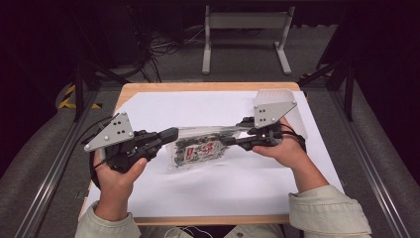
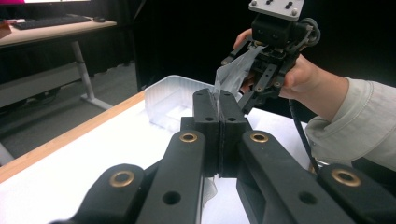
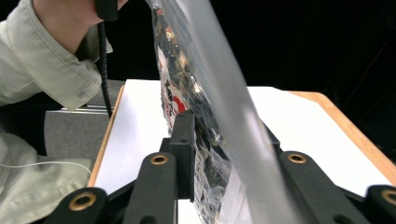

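Note:
A clear plastic bag [image 1: 198, 148] with dark printed contents hangs stretched between my two grippers, just above the white sheet [image 1: 208, 191]. My left gripper [image 1: 171, 133] comes in from the left; in the left gripper view its jaws [image 2: 218, 95] stand shut on a thin clear edge of the bag [image 2: 233, 70]. My right gripper [image 1: 230, 140] reaches in from the right. In the right gripper view the bag [image 3: 201, 93] runs between the jaws of the right gripper [image 3: 224, 123], which are closed on it; the clear film hides the far jaw.
A clear plastic tub [image 1: 277, 96] stands at the back right corner of the sheet, seen beyond my left jaws as the tub [image 2: 173, 100]. The wooden table edge [image 1: 208, 87] borders the sheet. A metal desk frame [image 1: 245, 29] stands on the floor behind.

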Tool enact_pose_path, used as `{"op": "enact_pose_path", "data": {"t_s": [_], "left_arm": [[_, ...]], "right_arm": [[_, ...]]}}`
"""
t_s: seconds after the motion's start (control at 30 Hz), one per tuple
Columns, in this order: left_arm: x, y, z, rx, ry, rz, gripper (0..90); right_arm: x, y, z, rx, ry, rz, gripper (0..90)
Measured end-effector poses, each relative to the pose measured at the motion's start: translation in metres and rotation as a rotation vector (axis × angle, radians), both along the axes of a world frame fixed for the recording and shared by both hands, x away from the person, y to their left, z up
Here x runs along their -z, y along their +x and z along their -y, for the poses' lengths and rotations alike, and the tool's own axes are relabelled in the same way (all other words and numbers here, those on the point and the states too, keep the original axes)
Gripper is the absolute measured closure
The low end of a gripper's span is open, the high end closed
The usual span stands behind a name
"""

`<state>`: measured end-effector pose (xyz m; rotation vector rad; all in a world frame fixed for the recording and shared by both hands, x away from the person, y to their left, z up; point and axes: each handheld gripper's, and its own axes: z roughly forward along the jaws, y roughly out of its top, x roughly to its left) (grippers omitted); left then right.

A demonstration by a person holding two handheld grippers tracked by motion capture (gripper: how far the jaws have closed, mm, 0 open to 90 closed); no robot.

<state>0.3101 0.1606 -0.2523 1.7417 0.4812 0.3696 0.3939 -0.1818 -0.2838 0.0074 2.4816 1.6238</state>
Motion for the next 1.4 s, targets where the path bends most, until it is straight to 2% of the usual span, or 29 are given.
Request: {"op": "enact_pose_path", "data": {"t_s": [0.1,0.27,0.33,0.47,0.57,0.77,0.87,1.03,1.07,1.1,1.2,1.23,1.3,1.4], "left_arm": [[0.001,0.003,-0.003,-0.014,-0.006,-0.005,89.5],[0.003,0.007,-0.006,-0.028,-0.022,-0.010,87.3],[0.003,0.008,-0.006,-0.031,-0.037,-0.014,82.1],[0.005,0.010,-0.006,-0.070,-0.047,0.003,61.4],[0.007,0.011,-0.007,-0.061,-0.051,-0.009,55.6],[0.012,0.013,-0.011,-0.088,-0.019,-0.015,41.8],[0.018,0.017,-0.013,-0.102,0.020,-0.061,35.9],[0.035,0.029,-0.016,-0.169,0.083,-0.104,22.0],[0.035,0.029,-0.016,-0.169,0.083,-0.104,19.5],[0.039,0.032,-0.017,-0.179,0.096,-0.113,19.5],[0.052,0.042,-0.023,-0.180,0.086,-0.125,14.1],[0.052,0.042,-0.023,-0.180,0.086,-0.125,12.8],[0.061,0.049,-0.026,-0.181,0.097,-0.139,10.4],[0.069,0.054,-0.028,-0.177,0.092,-0.159,8.6]], "right_arm": [[-0.001,-0.001,0.001,-0.027,0.000,-0.012,73.9],[-0.003,-0.004,0.000,-0.039,-0.009,-0.022,76.5],[-0.003,-0.004,0.001,-0.039,-0.008,-0.025,76.9],[-0.006,-0.005,0.002,-0.021,-0.011,-0.029,77.2],[-0.008,-0.004,0.005,0.000,-0.012,-0.035,77.3],[-0.015,-0.004,0.018,0.049,0.015,-0.058,77.3],[-0.020,-0.002,0.026,0.078,0.026,-0.064,77.3],[-0.029,0.001,0.038,0.148,0.040,-0.068,77.2],[-0.029,0.001,0.038,0.148,0.040,-0.068,77.2],[-0.031,0.002,0.041,0.159,0.043,-0.070,77.2],[-0.037,0.005,0.050,0.212,0.055,-0.071,77.2],[-0.037,0.005,0.050,0.212,0.055,-0.071,77.2],[-0.041,0.007,0.057,0.255,0.066,-0.075,77.2],[-0.044,0.009,0.062,0.280,0.068,-0.079,77.2]]}}
